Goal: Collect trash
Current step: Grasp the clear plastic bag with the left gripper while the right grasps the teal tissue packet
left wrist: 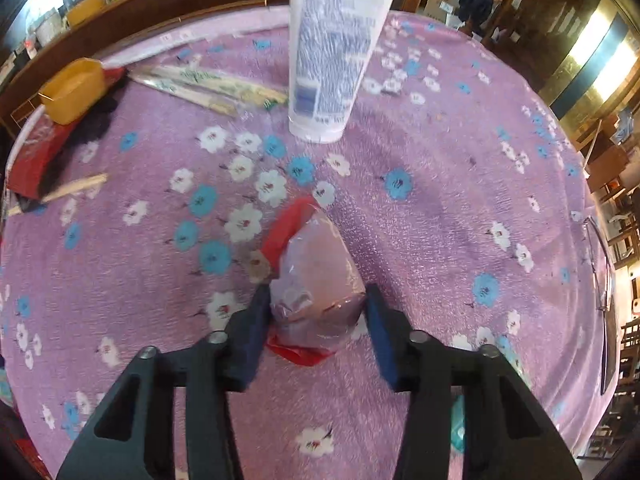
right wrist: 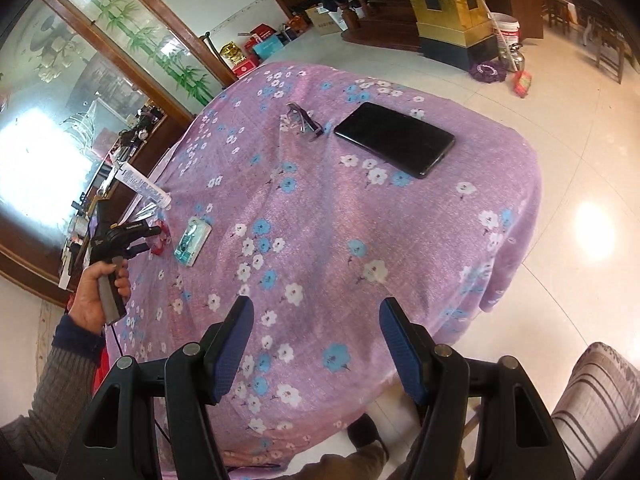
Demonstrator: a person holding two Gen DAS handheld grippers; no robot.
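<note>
Crinkled clear-and-red plastic wrapper [left wrist: 316, 300] sits between the pads of our left gripper [left wrist: 318, 308], which pinch it from both sides against the purple flowered cloth [left wrist: 420, 208]. Ahead of that gripper stands a white tube [left wrist: 332, 48]; chopstick packets [left wrist: 212, 88] lie ahead to its left. Our right gripper [right wrist: 316, 344] hangs open over the cloth, holding nothing.
</note>
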